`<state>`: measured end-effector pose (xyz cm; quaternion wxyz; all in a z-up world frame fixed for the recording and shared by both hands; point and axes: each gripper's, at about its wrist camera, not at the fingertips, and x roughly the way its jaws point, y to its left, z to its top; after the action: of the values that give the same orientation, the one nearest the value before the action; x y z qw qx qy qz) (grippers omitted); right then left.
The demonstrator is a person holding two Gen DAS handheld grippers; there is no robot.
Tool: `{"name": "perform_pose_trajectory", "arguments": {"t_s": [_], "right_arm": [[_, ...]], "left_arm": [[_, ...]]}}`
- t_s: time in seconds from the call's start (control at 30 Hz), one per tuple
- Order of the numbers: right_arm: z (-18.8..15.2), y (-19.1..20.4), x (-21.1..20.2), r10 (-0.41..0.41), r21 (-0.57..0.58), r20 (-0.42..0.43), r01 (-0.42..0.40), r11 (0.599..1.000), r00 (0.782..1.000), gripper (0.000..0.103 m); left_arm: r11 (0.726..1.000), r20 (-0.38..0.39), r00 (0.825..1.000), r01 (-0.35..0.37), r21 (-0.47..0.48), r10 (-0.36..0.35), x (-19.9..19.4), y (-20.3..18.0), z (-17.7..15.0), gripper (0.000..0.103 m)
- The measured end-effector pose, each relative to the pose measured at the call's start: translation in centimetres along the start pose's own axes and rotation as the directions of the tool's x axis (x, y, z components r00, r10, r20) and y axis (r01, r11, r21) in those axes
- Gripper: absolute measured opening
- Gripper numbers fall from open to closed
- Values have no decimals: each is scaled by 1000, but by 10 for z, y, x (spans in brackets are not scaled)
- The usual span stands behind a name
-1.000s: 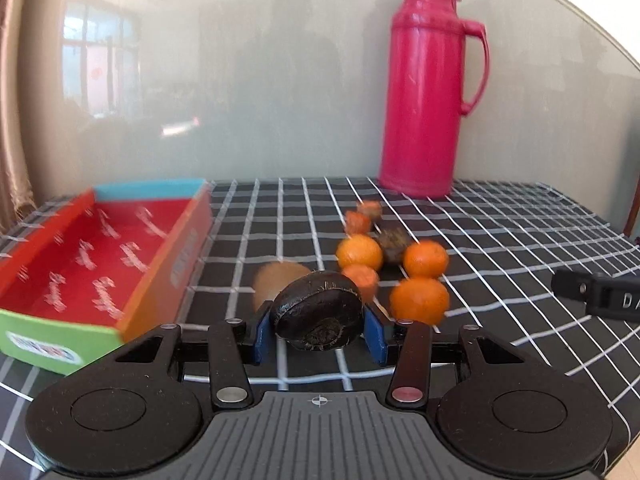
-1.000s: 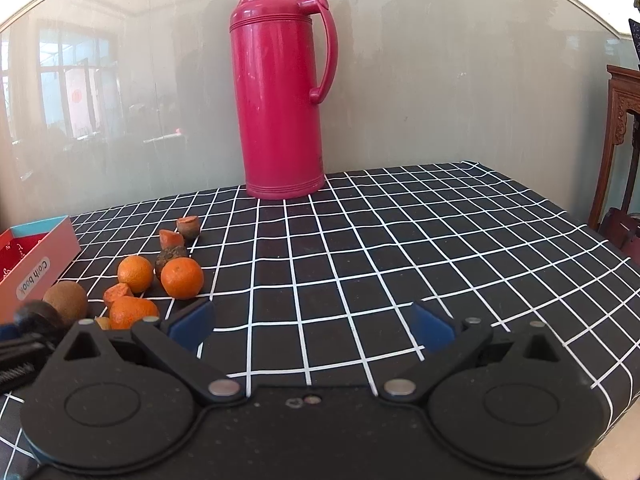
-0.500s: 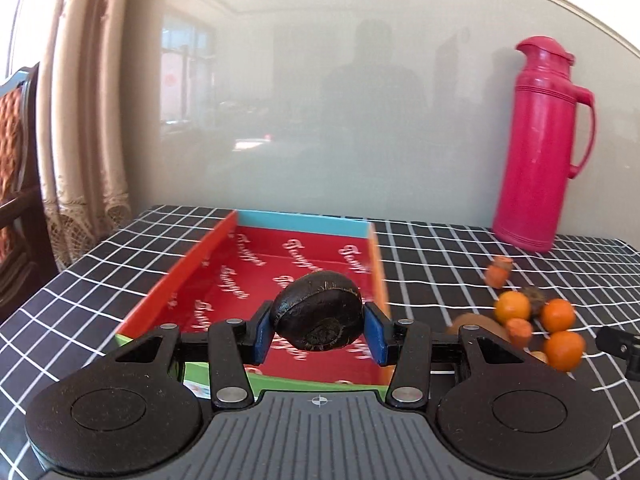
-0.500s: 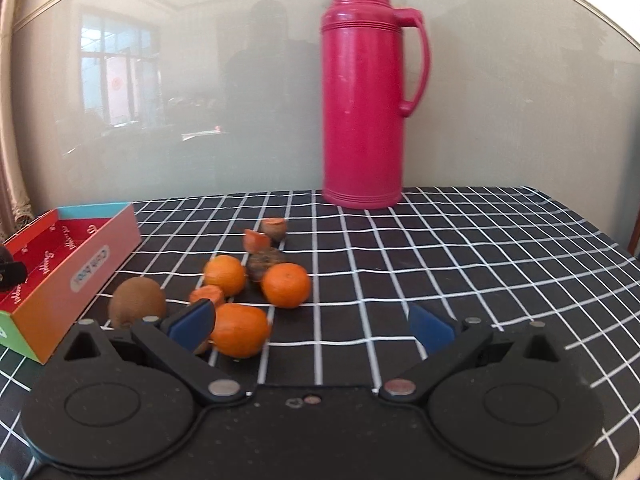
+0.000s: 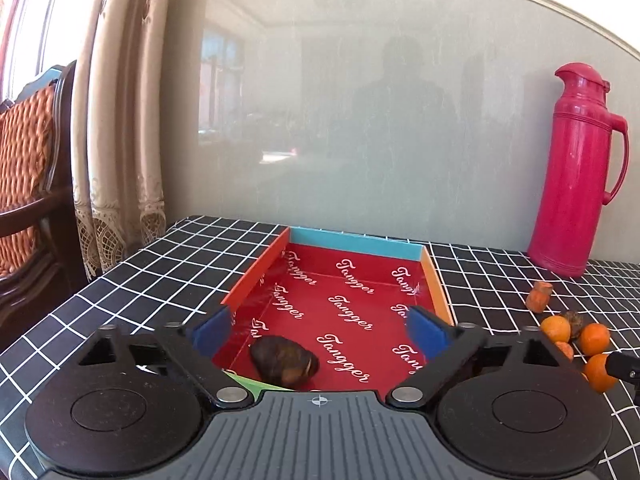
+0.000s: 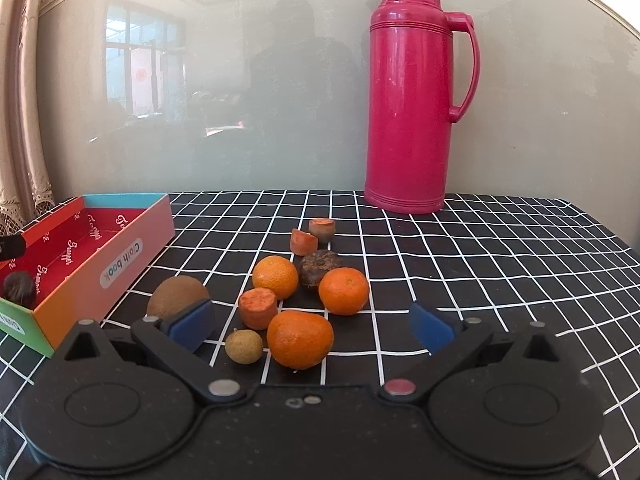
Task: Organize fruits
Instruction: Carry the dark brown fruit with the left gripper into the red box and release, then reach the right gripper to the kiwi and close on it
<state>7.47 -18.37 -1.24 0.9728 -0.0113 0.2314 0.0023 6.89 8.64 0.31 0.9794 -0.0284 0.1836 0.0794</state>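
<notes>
The dark wrinkled fruit (image 5: 285, 365) lies on the red floor of the box (image 5: 362, 245), at the near end by the green wall, between my left gripper's (image 5: 320, 326) blue pads but touched by neither. Those jaws have just been opening and now stand spread wide above the box. From the right wrist view the same fruit shows in the box's near corner (image 6: 18, 288).

The other fruits sit in a loose cluster on the desk (image 6: 500, 264), to the right of the box. A brown kiwi (image 6: 176, 295) is nearest the box's orange side wall. Just beside it are a small tan round fruit (image 6: 244, 346), a large orange (image 6: 300, 338), and an orange cut stub (image 6: 258, 307). Behind these are two more oranges (image 6: 275, 277) (image 6: 344, 291) with a dark dried fruit (image 6: 320, 266) between them, and farther back two more cut orange pieces (image 6: 304, 242) (image 6: 322, 229), touching each other.

My right gripper (image 6: 312, 326) hangs over this cluster, jaws spread apart and holding nothing; the large orange and the tan fruit appear between its pads, untouched.

A tall pink thermos (image 6: 410, 92) stands upright at the back of the desk against the wall.
</notes>
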Motion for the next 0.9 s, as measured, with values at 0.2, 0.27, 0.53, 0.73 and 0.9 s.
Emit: {"name": "perform_pose_trajectory", "arguments": {"t_s": [0.2, 0.27, 0.53, 0.73, 0.9], "right_arm": [[-2, -2, -4, -3, -34, -1, 3, 999, 1000, 103], [-3, -3, -6, 1, -41, 3, -1, 999, 1000, 103], [-5, -4, -12, 5, -77, 6, -5, 997, 1000, 103], [-4, -2, -15, 24, -66, 21, -23, 998, 999, 103], [-3, 10, -12, 28, -86, 32, -26, 996, 999, 103]], "left_arm": [[1000, 34, 999, -16, 26, 15, -9, -7, -2, 103], [999, 34, 999, -15, 31, 14, -10, -7, -3, 103], [999, 18, 1000, -19, 26, 19, -12, -7, -5, 103], [999, 20, 999, -25, 34, 25, -14, -5, -5, 103], [999, 19, 999, -36, 22, 36, -14, 4, -5, 103]]}}
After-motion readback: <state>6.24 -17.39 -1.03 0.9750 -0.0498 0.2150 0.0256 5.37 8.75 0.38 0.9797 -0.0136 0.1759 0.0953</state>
